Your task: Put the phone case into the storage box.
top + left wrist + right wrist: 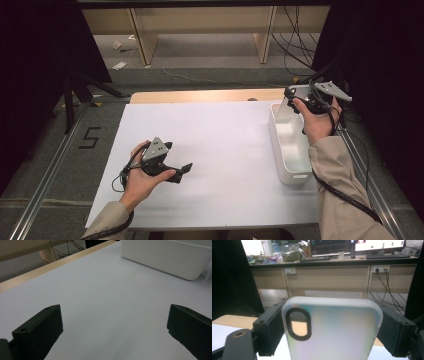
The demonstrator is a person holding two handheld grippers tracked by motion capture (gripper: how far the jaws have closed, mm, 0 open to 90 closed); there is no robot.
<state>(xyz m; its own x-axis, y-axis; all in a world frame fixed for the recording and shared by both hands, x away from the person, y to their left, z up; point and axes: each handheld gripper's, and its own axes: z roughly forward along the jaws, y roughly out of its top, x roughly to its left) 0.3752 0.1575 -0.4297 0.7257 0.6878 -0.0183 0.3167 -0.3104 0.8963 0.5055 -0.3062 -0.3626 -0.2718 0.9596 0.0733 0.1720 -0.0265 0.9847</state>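
Phone case (332, 330) clamped by its side edges in right gripper (311, 102), held over white bin (290, 150) at tabletop's right edge. Left gripper (115, 327) spread apart, nothing held. Smooth case could be dropped if squeezed loosely.

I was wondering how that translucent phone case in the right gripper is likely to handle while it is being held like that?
The phone case looks thin, hollow and translucent, so it is probably very light. Its frosted, smooth surface may be slippery between the right gripper's jaws, which clamp only its side edges. Being an open shell with a camera cutout, it may flex if squeezed harder.
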